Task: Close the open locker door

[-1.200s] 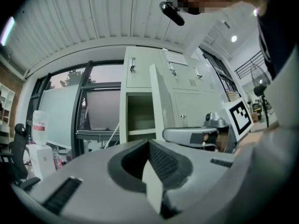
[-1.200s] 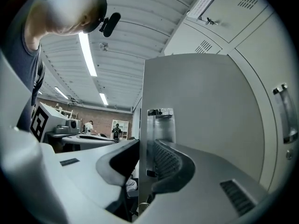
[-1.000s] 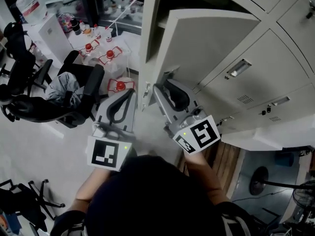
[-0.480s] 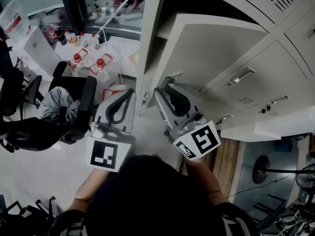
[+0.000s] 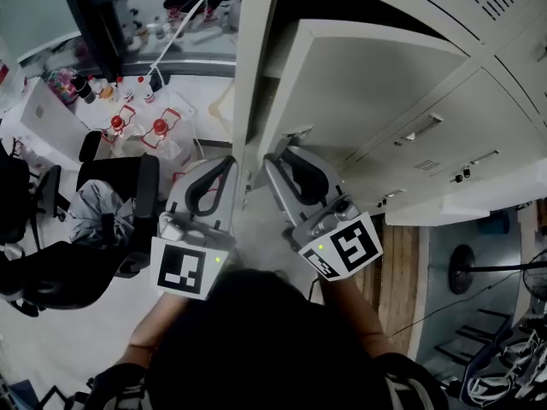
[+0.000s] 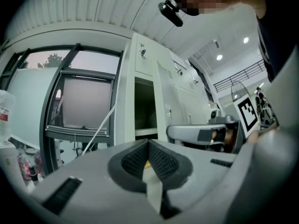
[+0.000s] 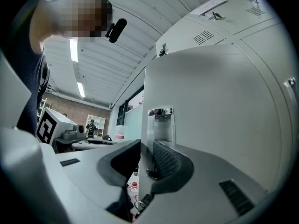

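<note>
The beige locker door stands swung out from its dark open compartment. My right gripper is at the door's free edge, just below the metal handle recess. In the right gripper view the door edge runs between the jaws of the right gripper, and both pads sit against it. My left gripper hangs beside the locker frame, touching nothing. Its pads meet in the left gripper view, with the open compartment ahead.
Closed lockers fill the right side. Black office chairs and red-capped bottles stand on the floor to the left. A wooden board and a fan lie below the lockers.
The head view has drifted, so the chairs and bottles slid left. Both grippers keep nearly the same places, the right one staying on the door's edge.
</note>
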The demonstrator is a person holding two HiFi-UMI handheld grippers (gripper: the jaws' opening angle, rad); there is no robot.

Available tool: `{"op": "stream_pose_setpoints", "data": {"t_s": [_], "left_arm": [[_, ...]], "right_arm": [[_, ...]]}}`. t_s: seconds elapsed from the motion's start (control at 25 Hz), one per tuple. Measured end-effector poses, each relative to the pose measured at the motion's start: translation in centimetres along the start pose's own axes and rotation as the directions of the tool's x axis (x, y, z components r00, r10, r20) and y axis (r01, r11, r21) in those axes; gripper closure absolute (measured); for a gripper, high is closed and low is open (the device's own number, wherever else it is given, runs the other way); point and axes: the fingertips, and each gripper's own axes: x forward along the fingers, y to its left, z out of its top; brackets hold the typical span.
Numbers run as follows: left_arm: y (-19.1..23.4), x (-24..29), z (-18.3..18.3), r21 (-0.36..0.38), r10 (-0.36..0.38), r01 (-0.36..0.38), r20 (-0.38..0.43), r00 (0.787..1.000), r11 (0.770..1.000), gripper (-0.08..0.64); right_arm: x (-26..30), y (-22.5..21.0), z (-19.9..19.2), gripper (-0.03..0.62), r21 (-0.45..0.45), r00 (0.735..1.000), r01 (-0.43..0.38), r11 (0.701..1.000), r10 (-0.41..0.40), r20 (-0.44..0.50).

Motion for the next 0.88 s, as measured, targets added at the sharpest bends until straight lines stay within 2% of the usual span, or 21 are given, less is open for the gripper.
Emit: {"op": "stream_pose_setpoints", "data": {"t_s": [0.24,0.88], "left_arm": [[0.8,1.0,-0.5,-0.006,-0.057,0.057,-0.005,0.998,0.998,0.560],[3.5,3.0,-0.9,-0.033,-0.121,0.122,0.016,0.992,0.992,0.560]], "right_arm": [[1.1,-0.8,-0.2,0.500,-0.009,0.998,0.056,0.998,-0.056,0.000],[3.8,-2.5,-0.8,0.508,-0.029,0.989,0.148,0.988,-0.149,-0.010]]}}
